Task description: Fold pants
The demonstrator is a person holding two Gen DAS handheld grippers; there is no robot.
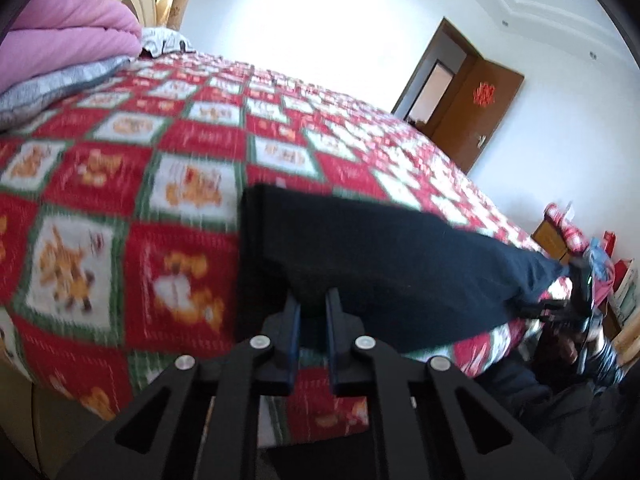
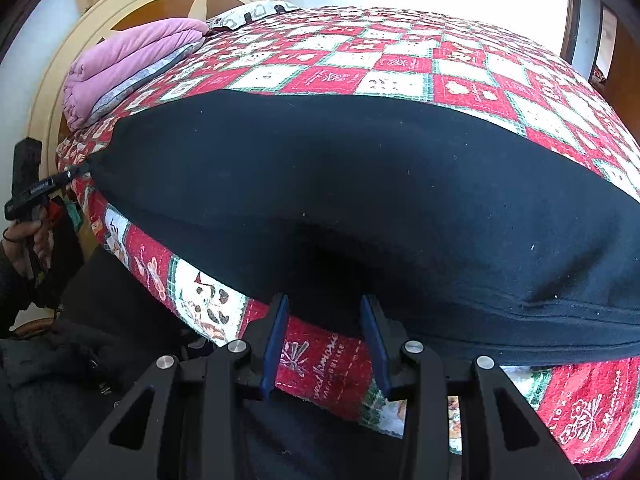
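Black pants (image 2: 340, 184) lie stretched along the near edge of a bed with a red, white and green checked cover (image 2: 400, 60). My left gripper (image 1: 313, 300) is shut on one end of the pants (image 1: 380, 256); the cloth bunches between its blue pads. It also shows in the right wrist view (image 2: 76, 174), pinching the far left end. My right gripper (image 2: 324, 304) has its fingers spread, with the pants' lower edge between them; whether they pinch the cloth is unclear. It shows small in the left wrist view (image 1: 540, 308) at the pants' far end.
A folded pink quilt (image 2: 132, 60) on a grey layer lies by the round headboard (image 2: 120, 4). A brown door (image 1: 476, 112) stands open across the room. Red boxes and clutter (image 1: 576, 236) sit beyond the bed's right end. The person's dark clothing (image 2: 100, 360) is below.
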